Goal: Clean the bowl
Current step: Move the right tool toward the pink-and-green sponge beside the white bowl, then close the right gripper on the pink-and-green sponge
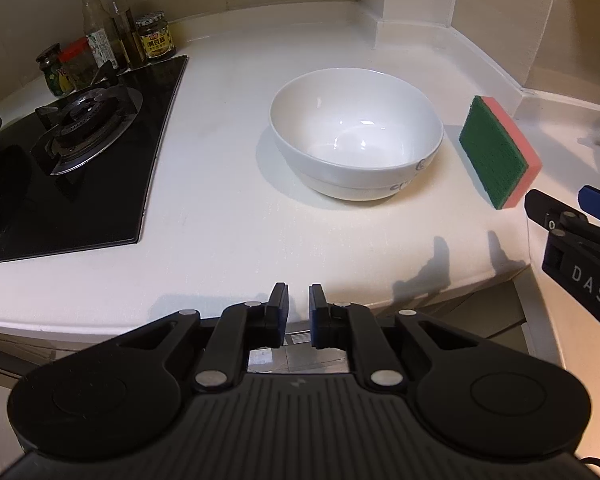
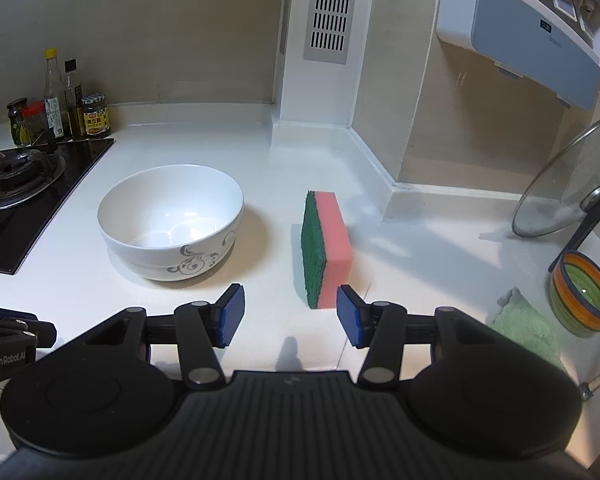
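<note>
Sponge (image 2: 326, 250) stood on edge beside bowl (image 2: 171, 222) on bench (image 2: 284, 160), ready for pinching; right tongs (image 2: 290, 314) spread wide before it, left tongs (image 1: 299, 312) nearly closed, empty.

White countertop (image 2: 320, 152) ran into a beige-tiled corner, a vented white column (image 2: 324, 40) rising there. Black gas hob (image 1: 80, 152) sat left; bottles and jars (image 1: 112, 40) lined the wall.
</note>
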A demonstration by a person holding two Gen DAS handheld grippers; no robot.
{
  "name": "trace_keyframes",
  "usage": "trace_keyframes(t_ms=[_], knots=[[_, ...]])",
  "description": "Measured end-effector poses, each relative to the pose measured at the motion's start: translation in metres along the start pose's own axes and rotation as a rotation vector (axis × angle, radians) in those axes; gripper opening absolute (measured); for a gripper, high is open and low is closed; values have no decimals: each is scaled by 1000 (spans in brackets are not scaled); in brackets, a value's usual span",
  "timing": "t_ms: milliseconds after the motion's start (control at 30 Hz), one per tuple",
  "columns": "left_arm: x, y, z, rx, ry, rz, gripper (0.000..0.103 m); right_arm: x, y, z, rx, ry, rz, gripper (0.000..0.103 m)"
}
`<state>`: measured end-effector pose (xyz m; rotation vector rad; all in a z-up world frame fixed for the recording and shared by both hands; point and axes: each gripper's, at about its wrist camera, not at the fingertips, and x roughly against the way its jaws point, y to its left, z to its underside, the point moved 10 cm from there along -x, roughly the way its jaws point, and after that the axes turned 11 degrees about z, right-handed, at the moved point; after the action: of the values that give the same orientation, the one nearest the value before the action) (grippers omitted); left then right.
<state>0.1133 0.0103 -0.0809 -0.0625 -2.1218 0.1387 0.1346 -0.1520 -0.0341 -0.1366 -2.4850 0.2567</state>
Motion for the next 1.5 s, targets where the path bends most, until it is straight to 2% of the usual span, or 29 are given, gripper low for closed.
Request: trace_keyframes(t_ms=[533,933,1500], knots=[[-19,7,-29,41,6,-27,11,-33,-1,-23,10,-27,-36,46],[-28,8,-47,56,3,-23,11,-63,-12,-25,0,9,-18,46],[-32,17,-58,98,-3,-56,11,-102,-16,-22,3,62,-16,44]])
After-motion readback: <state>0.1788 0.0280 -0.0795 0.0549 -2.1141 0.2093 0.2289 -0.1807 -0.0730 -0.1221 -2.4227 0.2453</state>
